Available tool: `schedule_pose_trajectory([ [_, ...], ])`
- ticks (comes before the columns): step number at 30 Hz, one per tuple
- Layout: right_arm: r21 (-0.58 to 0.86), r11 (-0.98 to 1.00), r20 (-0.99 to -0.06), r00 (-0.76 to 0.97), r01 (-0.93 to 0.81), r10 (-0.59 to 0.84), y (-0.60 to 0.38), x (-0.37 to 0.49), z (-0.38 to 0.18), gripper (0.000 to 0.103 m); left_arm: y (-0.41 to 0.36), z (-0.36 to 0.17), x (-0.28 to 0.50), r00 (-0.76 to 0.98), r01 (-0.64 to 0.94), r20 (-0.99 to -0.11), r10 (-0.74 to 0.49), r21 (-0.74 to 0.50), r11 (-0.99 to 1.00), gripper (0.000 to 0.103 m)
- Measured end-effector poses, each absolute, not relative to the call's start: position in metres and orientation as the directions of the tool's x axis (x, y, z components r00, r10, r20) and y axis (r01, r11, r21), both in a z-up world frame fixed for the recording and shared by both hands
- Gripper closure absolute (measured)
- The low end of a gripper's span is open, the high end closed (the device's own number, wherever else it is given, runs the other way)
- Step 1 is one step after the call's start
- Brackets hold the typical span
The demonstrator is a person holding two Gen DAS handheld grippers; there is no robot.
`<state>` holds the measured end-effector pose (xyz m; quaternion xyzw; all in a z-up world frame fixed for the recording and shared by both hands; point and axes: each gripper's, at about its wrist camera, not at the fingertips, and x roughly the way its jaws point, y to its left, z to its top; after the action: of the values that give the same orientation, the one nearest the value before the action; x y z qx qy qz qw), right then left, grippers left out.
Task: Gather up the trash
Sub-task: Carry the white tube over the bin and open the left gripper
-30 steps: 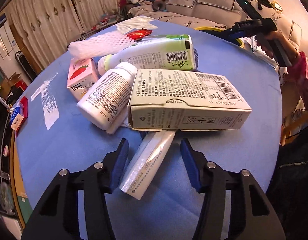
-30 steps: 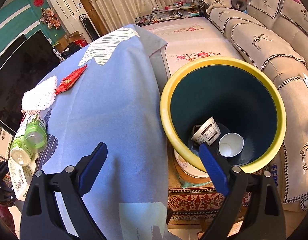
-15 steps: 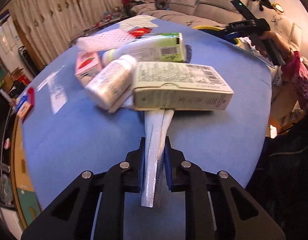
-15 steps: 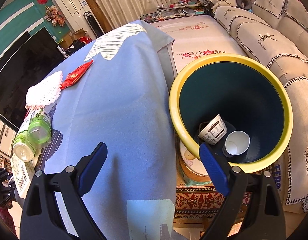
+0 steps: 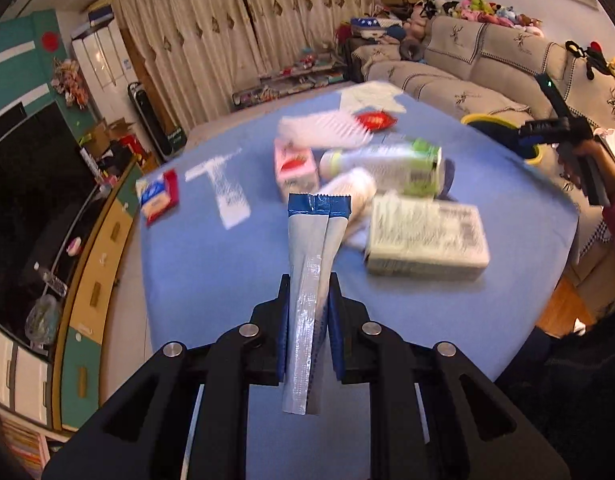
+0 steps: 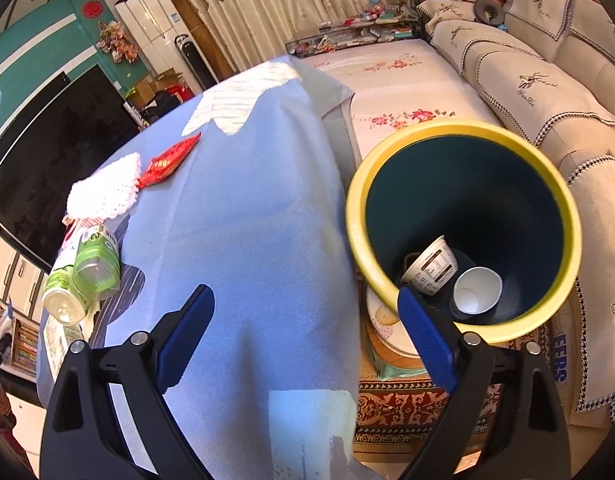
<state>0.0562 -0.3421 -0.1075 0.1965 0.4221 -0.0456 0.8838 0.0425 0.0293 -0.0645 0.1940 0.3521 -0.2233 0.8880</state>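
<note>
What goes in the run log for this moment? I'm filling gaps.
left tongs: shut on silver sachet, lifted | right tongs: open, empty | yellow bin: two cups inside | table: trash remains

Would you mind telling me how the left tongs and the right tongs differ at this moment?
The left tongs are shut on a silver sachet with a blue end, lifted above the blue table; the right tongs are open and hold nothing. The left tongs face the pile of trash, such as the pale carton; the right tongs hang by the table edge, facing the yellow-rimmed bin. Both have black arms with blue pads.
</note>
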Motion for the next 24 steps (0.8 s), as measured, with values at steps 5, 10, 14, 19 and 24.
schedule_pose_trajectory([
  [5, 0.3, 0.909, -0.757, 0.652, 0.289, 0.042, -0.359, 0.037, -0.103, 0.015, -0.035, -0.042, 0.065, 0.65, 0.56, -0.686, -0.327, 0.14, 0.817, 0.086],
  [10, 0.288, 0.891, -0.754, 0.656, 0.351, -0.015, -0.386, 0.015, -0.102, 0.015, -0.119, -0.029, 0.091, 0.596, 0.617, -0.68, -0.427, 0.046, 0.786, 0.086],
  [14, 0.278, 0.868, -0.751, 0.657, 0.411, -0.071, -0.412, -0.005, -0.104, 0.015, -0.196, -0.028, 0.104, 0.55, 0.665, -0.676, -0.49, 0.001, 0.747, 0.085],
  [19, 0.277, 0.837, -0.752, 0.648, 0.472, -0.117, -0.443, -0.028, -0.11, 0.015, -0.296, -0.035, 0.122, 0.512, 0.704, -0.676, -0.53, -0.023, 0.71, 0.084],
  [24, 0.271, 0.806, -0.759, 0.631, 0.526, -0.157, -0.471, -0.049, -0.118, 0.015, -0.392, -0.061, 0.145, 0.476, 0.724, -0.716, -0.511, -0.011, 0.69, 0.084],
])
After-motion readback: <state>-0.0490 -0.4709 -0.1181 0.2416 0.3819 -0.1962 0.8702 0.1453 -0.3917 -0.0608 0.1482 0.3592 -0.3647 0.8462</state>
